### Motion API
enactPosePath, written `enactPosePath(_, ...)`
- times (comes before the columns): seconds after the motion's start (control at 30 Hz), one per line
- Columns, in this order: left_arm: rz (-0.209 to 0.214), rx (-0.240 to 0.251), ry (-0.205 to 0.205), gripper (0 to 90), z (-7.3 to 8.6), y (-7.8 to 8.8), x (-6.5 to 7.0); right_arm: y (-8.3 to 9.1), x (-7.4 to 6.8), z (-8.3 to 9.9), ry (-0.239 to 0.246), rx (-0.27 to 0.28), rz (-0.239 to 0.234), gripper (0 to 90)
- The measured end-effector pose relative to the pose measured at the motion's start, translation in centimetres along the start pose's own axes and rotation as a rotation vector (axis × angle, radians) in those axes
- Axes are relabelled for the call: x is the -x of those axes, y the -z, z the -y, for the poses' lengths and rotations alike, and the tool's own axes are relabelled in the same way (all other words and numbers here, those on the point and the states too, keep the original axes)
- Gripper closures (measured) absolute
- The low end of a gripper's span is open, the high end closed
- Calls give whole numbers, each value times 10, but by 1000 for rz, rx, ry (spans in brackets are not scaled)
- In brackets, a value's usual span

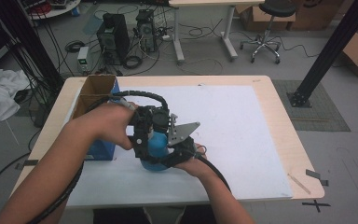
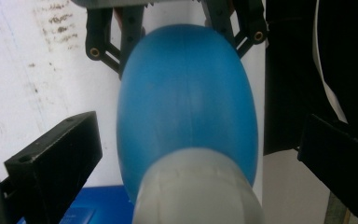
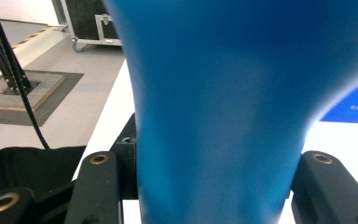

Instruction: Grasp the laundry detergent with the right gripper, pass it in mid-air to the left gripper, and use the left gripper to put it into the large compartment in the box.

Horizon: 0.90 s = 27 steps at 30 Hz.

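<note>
One cardboard box, left of the left gripper: plain brown, matte, open top, split into two compartments. Right against it, nearer the person, one glossy blue box with flat faces and sharp edges; it sits just left of and below the left gripper.

Left gripper: black, blocky, ribbed cable looping over the top. In the left gripper view its two jaws stand wide apart on either side of the blue bottle, with a clear gap to each pad. So it's open, nothing clamped.

One bottle, between the two grippers, over the white sheet. Smooth blue plastic, semi-matte, egg-shaped bulging body that narrows toward one end. That narrow end carries a white, faceted cap, which points toward the left gripper's camera. One cap.

Right gripper: black, one grey three-cornered plate on top. In the right gripper view the blue body fills the space between its two jaws and both pads press on it at the narrow part. Clamped on the bottle. From the left gripper view this gripper's linkage with brass-coloured pins shows at the bottle's far end, either side of it.

Under both grippers: one flat white sheet, matte, with grey scuffs, covering most of one light wood table with rounded corners.
</note>
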<state>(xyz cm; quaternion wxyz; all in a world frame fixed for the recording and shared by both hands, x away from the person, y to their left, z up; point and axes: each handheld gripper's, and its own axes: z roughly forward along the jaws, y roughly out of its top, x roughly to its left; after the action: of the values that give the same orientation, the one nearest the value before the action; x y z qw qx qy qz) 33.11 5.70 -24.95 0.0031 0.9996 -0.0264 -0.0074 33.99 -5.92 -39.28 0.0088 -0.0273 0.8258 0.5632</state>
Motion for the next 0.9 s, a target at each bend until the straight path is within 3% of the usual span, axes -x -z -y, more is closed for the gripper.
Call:
enactPosePath(0.47, -5, -11, 34, 19, 8, -10, 1, -9, -1, -6, -4, 13, -13, 459)
enactPosePath(0.9, -13, -7, 31, 153, 9, -10, 2, -13, -1, -6, -2, 20, -13, 459)
